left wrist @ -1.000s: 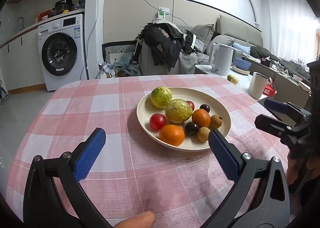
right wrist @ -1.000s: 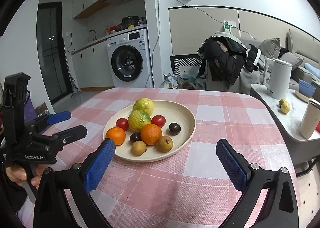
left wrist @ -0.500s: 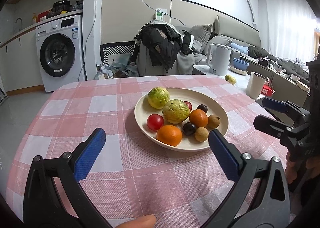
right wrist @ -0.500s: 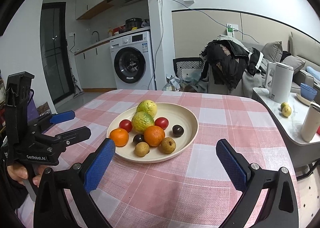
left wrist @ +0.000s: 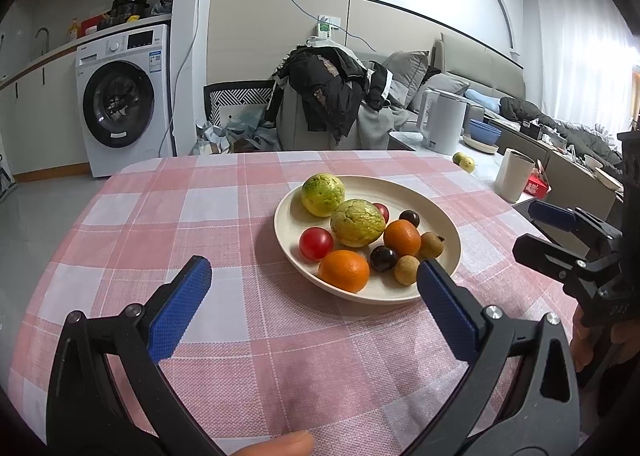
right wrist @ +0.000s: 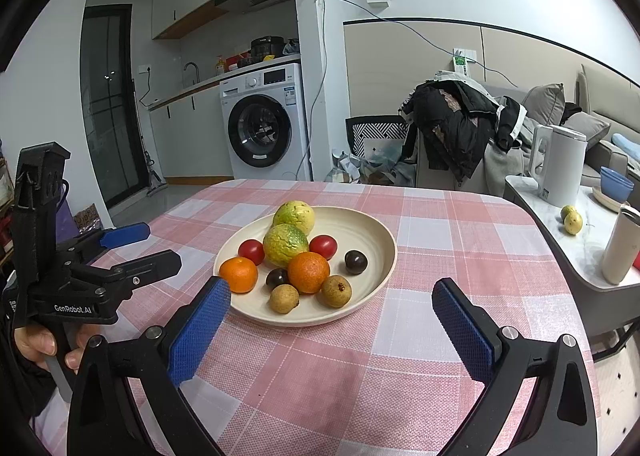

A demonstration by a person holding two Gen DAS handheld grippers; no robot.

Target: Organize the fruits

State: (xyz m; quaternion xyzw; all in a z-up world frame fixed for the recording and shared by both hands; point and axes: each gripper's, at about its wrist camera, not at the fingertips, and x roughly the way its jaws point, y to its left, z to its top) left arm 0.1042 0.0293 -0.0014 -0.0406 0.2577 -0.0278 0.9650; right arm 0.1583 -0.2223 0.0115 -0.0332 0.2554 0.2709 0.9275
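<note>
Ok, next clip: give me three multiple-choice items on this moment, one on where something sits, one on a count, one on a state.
1. Where does the cream plate stand?
A. on the checked tablecloth
B. on the side counter by the kettle
C. on the washing machine

2. How many oranges lie on the plate?
A. one
B. two
C. four

3. What state are the two claws in?
A. both open and empty
B. left shut on an orange
C. right shut on a tomato

Answers:
1 A: the pink and white cloth shows all round the plate's rim.
2 B: one orange lies at the near left rim, another orange nearer the middle.
3 A: the left claw and the right claw each have their blue pads wide apart, nothing between them.
</note>
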